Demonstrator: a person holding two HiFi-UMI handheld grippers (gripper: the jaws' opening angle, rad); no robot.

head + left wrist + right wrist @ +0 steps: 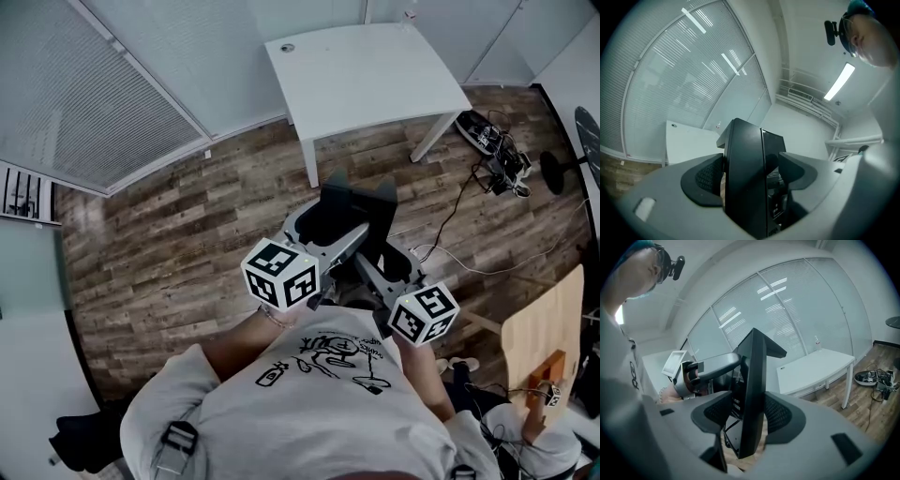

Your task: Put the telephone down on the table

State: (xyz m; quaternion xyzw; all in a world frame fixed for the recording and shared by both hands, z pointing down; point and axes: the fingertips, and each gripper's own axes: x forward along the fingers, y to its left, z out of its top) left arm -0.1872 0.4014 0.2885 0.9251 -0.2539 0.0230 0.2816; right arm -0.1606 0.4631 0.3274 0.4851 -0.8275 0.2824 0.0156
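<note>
Hanging above the wooden floor [187, 225], well short of the white table [366, 70]: one black telephone [352, 216], on edge, long axis near upright. Both the left tongs [750, 171] and right tongs [752, 416] are clamped on it, from opposite sides.

This looks like an office room. Glass walls with white slatted blinds [94, 94] close off one side, and a bare white tabletop [366, 70] stands against them. The floor [187, 234] is wood-look plank, with a tangle of cables [497, 159] lying near the wall. A strip light [840, 80] runs along the white ceiling.
</note>
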